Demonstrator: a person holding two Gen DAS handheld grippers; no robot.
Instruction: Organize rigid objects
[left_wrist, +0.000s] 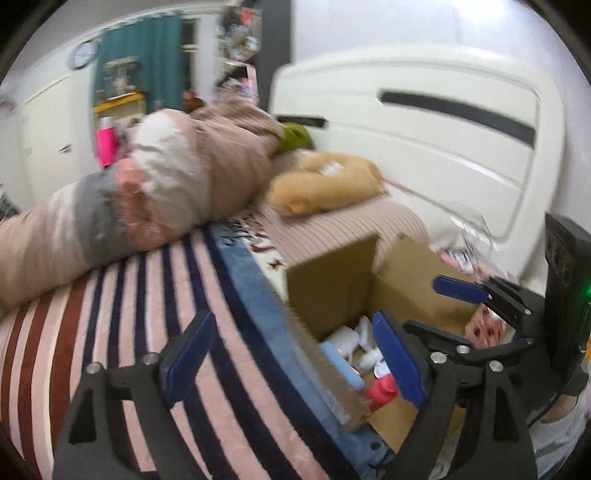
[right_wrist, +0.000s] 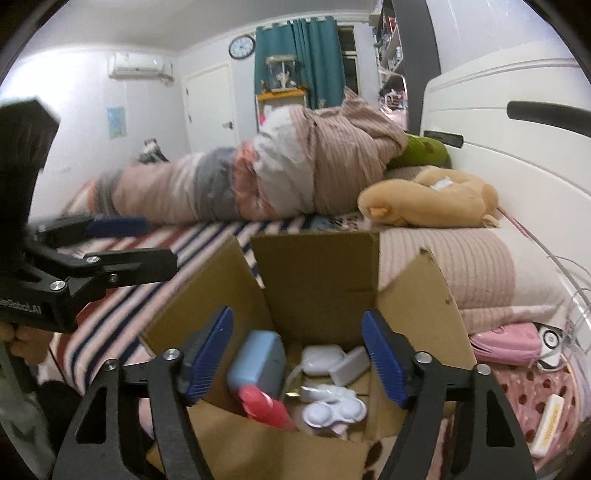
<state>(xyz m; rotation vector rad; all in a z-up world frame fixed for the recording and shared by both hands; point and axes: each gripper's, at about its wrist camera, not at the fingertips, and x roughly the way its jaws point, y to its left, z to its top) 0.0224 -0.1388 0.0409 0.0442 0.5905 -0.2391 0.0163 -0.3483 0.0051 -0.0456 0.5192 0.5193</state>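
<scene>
An open cardboard box (right_wrist: 317, 273) stands on the bed. Inside lie a light blue box (right_wrist: 258, 363), a red bottle (right_wrist: 264, 406), a white case (right_wrist: 321, 360), a small grey-white case (right_wrist: 349, 365) and a white lens case (right_wrist: 334, 411). My right gripper (right_wrist: 297, 315) hovers over the box, open, with nothing held between its blue pads. It also shows in the left wrist view, as the right gripper (left_wrist: 421, 304) above the box (left_wrist: 332, 280). My left gripper (left_wrist: 293, 319) is open and holds nothing, over the striped blanket at the box's left edge; the left gripper (right_wrist: 160, 242) is also in the right wrist view.
A rolled duvet (right_wrist: 258, 177), a tan plush toy (right_wrist: 428, 201) and a green pillow (right_wrist: 424, 151) lie behind the box, below a white headboard (right_wrist: 517, 122). Right of the box sit a pink pouch (right_wrist: 504, 343) and a white and yellow bar (right_wrist: 546, 424). The striped blanket (left_wrist: 110, 332) spreads to the left.
</scene>
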